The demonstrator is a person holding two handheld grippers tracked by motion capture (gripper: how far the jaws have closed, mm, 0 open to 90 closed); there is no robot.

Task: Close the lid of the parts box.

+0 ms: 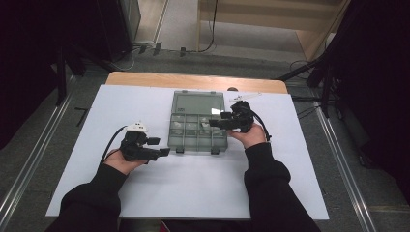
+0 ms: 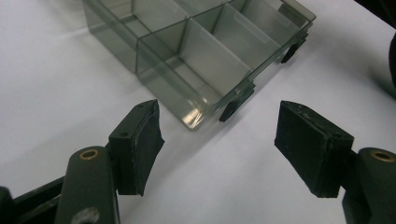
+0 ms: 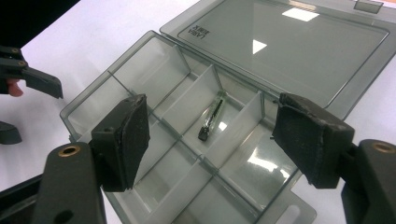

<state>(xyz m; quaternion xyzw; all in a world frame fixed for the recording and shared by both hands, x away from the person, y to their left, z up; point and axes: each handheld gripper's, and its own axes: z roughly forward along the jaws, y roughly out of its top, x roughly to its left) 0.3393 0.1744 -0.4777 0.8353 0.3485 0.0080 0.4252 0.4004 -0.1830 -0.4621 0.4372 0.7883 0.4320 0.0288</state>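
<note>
The left gripper [image 1: 162,146], jaws spread and empty, hovers just off the near left corner of one clear compartment box [image 1: 198,133] lying open mid-desk. Over its right side the right gripper [image 1: 212,123] is spread too, above one small dark-tipped part [image 3: 210,119] in a middle compartment

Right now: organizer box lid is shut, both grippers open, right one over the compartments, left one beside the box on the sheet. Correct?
Not quite: the lid is open, lying flat behind the compartments, as the right gripper view shows. The rest holds: the right gripper is open over the organizer box, and the left gripper is open beside it on the white sheet.
</note>
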